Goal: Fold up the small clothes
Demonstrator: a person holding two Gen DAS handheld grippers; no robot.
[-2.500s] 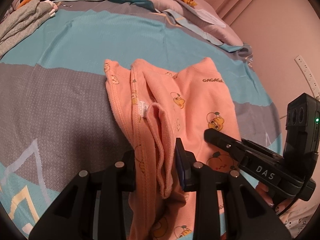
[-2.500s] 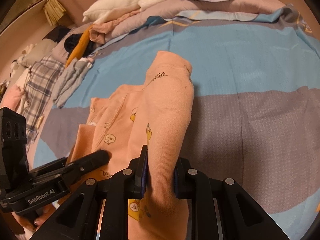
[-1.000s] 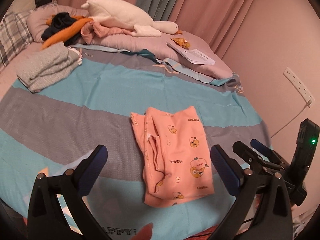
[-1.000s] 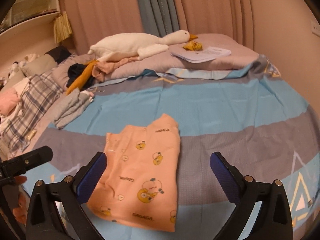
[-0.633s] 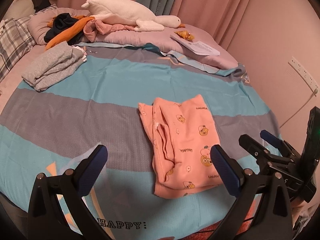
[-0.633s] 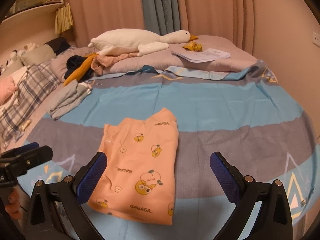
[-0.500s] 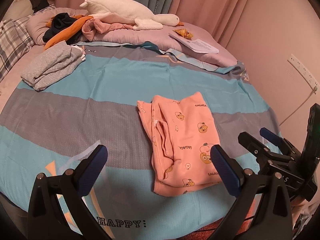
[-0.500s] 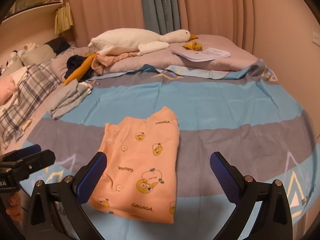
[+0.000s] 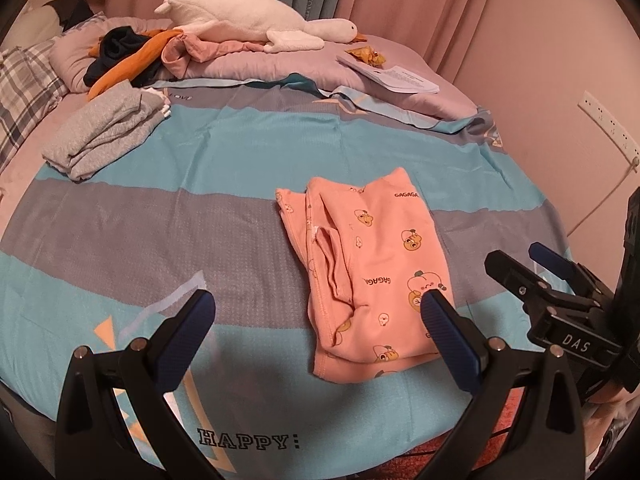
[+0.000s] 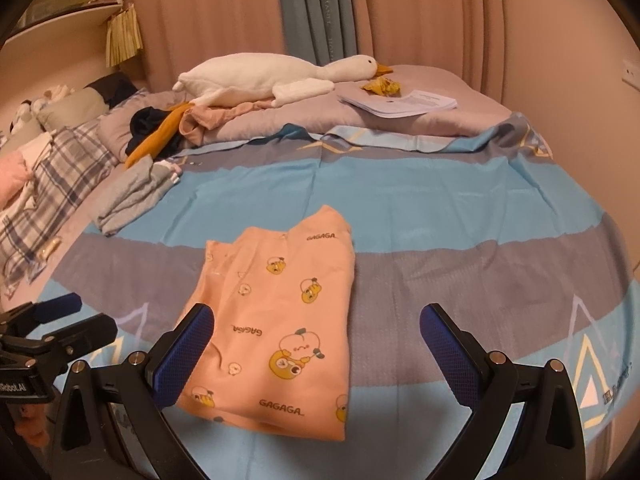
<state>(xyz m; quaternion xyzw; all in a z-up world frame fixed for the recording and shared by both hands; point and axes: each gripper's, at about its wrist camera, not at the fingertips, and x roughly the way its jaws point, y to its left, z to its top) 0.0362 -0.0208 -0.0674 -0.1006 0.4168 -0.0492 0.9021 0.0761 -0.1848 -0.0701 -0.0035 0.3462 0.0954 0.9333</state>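
Observation:
A small peach-pink garment [image 9: 368, 264] printed with cartoon fruit and "GAGAGA" lies folded flat on the blue and grey striped bed cover [image 9: 160, 216]. It also shows in the right wrist view [image 10: 280, 312]. My left gripper [image 9: 320, 320] is open and empty, held above the near edge of the bed, with the garment just beyond its right finger. My right gripper [image 10: 316, 336] is open and empty, held above the garment's near end. The right gripper also shows at the right of the left wrist view [image 9: 536, 268], and the left gripper at the left of the right wrist view [image 10: 76, 316].
A folded grey garment [image 9: 100, 136] lies at the far left of the bed. A heap of dark, orange and pink clothes [image 9: 136, 56] and a white plush goose [image 9: 248, 20] lie on the pillows. Papers [image 9: 396, 78] lie at the back right. A wall is at right.
Both grippers let go of the pink garment and opened wide. They pulled back and rose away from it. The garment now lies folded on the bed.

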